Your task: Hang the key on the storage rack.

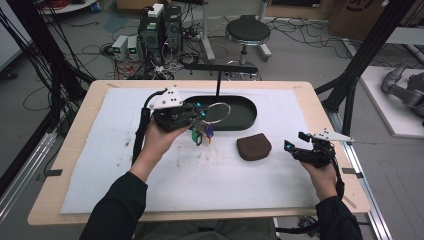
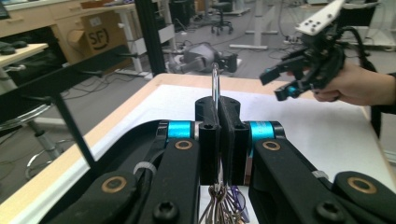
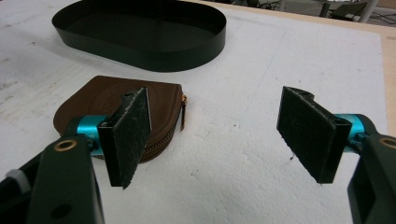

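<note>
White mat [image 1: 125, 165]: left claw [image 1: 197, 111] raised, gripping key ring [image 1: 216, 113]

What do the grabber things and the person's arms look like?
Each gripper, left and right, is black with bright blue joints, brass-coloured rivets and flat dark pads. A pale three-cornered plate dotted with holes sits on top. A black cable trails back. The sleeves are dark.

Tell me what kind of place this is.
Probably a robotics lab set up for recording. Computers sit on the floor among loose cables, a black frame surrounds the table, and a grey robot arm lies nearby.
</note>
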A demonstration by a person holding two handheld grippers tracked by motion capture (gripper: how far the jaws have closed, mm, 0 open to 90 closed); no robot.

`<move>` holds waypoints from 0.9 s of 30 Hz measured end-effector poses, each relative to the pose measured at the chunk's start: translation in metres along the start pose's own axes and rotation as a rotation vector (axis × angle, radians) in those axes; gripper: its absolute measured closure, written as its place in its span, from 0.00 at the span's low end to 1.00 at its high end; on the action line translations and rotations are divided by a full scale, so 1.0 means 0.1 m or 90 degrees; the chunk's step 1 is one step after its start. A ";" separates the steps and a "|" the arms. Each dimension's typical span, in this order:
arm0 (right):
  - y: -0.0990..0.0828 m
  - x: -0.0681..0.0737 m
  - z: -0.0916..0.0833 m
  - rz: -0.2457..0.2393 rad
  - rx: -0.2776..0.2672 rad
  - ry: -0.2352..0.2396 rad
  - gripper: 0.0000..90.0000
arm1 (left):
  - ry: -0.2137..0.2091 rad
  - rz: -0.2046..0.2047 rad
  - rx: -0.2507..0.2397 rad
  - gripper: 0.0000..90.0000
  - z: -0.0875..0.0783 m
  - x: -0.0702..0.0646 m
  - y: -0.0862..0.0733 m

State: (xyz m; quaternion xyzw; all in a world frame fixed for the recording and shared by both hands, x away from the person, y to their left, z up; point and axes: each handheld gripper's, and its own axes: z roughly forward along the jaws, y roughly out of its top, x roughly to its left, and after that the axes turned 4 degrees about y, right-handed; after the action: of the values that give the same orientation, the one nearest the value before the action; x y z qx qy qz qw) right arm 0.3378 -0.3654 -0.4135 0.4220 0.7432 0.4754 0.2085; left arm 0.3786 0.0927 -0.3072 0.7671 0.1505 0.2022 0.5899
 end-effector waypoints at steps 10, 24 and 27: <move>0.00 0.00 0.00 -0.001 0.001 0.001 0.29 | 0.054 -0.020 -0.011 0.96 -0.04 0.22 0.01; 0.00 0.00 0.01 -0.001 0.005 0.001 0.29 | 0.115 -0.041 -0.004 0.96 -0.09 0.51 -0.03; 0.00 0.00 0.01 -0.002 0.004 0.001 0.29 | 0.122 -0.033 0.000 0.96 -0.08 0.55 0.00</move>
State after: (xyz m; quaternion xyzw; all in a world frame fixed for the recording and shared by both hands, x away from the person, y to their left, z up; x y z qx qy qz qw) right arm 0.3387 -0.3652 -0.4142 0.4216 0.7453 0.4730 0.2074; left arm 0.4222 0.1254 -0.2976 0.7403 0.2262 0.2588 0.5778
